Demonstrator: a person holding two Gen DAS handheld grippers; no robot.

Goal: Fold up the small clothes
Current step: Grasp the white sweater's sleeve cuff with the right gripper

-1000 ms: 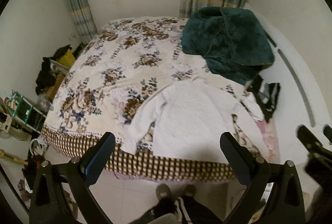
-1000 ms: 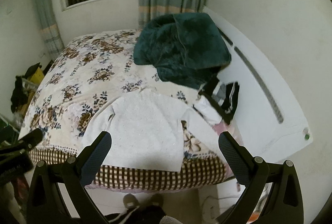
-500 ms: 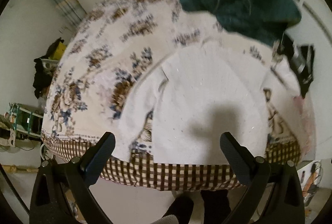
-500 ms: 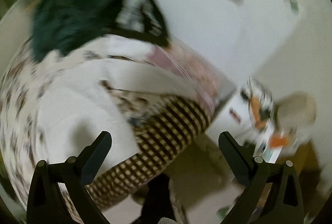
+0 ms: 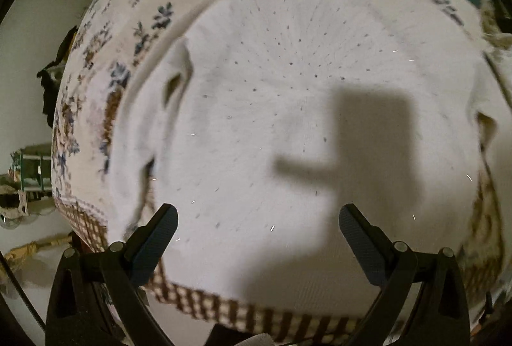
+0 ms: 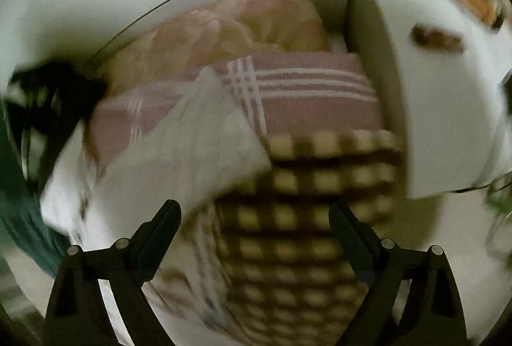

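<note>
A: Where does the white sweater lie?
B: Spread flat across the centre of the left view, on the floral bedspread; a dark shadow falls on it. In the blurred right view, its sleeve crosses the middle left.

A: And the grippers?
B: Left gripper, lower centre: fingers wide apart, holding nothing. Right gripper: likewise spread and unloaded, over the checked border.
</note>
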